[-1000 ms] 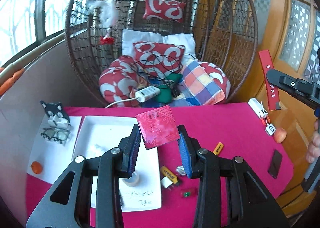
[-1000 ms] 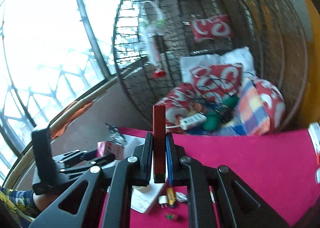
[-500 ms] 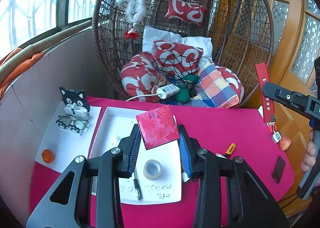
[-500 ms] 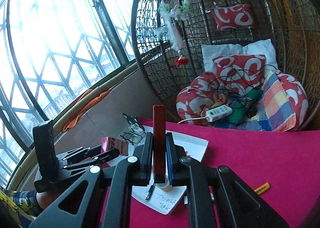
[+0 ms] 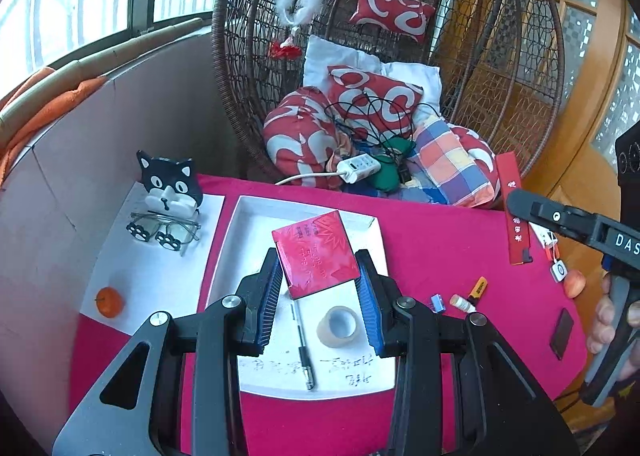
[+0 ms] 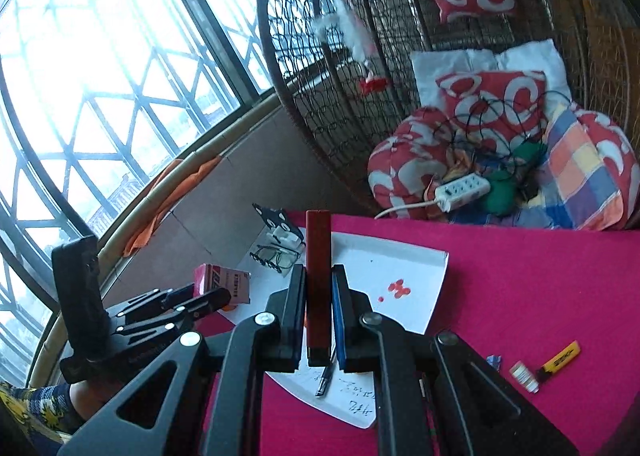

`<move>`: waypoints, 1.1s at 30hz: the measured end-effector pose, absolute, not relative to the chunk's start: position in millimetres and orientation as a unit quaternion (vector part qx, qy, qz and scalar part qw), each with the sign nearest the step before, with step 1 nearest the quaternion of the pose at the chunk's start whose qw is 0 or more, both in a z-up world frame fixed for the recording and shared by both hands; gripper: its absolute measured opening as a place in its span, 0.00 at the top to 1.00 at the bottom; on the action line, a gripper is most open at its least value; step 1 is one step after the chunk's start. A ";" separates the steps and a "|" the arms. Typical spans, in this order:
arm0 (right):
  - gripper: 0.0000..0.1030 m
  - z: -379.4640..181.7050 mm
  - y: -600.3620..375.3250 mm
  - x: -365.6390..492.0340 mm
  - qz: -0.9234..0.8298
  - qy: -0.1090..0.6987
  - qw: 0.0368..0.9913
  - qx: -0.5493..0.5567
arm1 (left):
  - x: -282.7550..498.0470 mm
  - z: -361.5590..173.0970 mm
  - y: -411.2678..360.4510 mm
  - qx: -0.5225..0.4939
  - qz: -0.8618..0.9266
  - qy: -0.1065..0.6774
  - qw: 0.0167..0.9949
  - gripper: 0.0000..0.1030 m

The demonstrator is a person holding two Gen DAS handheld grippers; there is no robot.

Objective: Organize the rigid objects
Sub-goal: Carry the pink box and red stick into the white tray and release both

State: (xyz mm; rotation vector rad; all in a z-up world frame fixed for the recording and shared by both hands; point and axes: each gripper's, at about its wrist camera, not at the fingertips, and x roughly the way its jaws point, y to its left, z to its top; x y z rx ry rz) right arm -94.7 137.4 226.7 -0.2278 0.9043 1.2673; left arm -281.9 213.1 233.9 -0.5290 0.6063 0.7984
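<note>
Right claw [image 6: 319,320] grips a red bar [image 6: 318,276] upright — above the white tray [image 6: 416,280].

We are seeing open room in the white tray's [image 5: 256,212] far half; a pen [image 5: 303,340] and tape roll [image 5: 337,326] are crowding its near half.

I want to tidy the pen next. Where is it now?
In the left wrist view, the pen lies in the white tray, left of the tape roll, below the left gripper.

Glossy red box [image 5: 316,254] — matt magenta cloth [image 5: 432,252], wicker chair [image 5: 248,56]
</note>
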 end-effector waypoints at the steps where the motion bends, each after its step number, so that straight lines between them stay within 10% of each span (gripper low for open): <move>1: 0.90 224.4 139.7 -96.0 0.569 0.409 0.706 -0.102 | -283.7 232.1 216.2 -0.252 0.376 0.290 0.843 0.65; 30: 0.89 49.1 229.8 -105.3 0.431 0.545 0.681 -0.230 | -257.3 91.2 291.4 -0.341 0.283 0.456 0.772 0.65; 33: 0.89 49.5 232.5 -107.4 0.429 0.534 0.689 -0.238 | -262.2 88.7 294.2 -0.350 0.291 0.455 0.766 0.49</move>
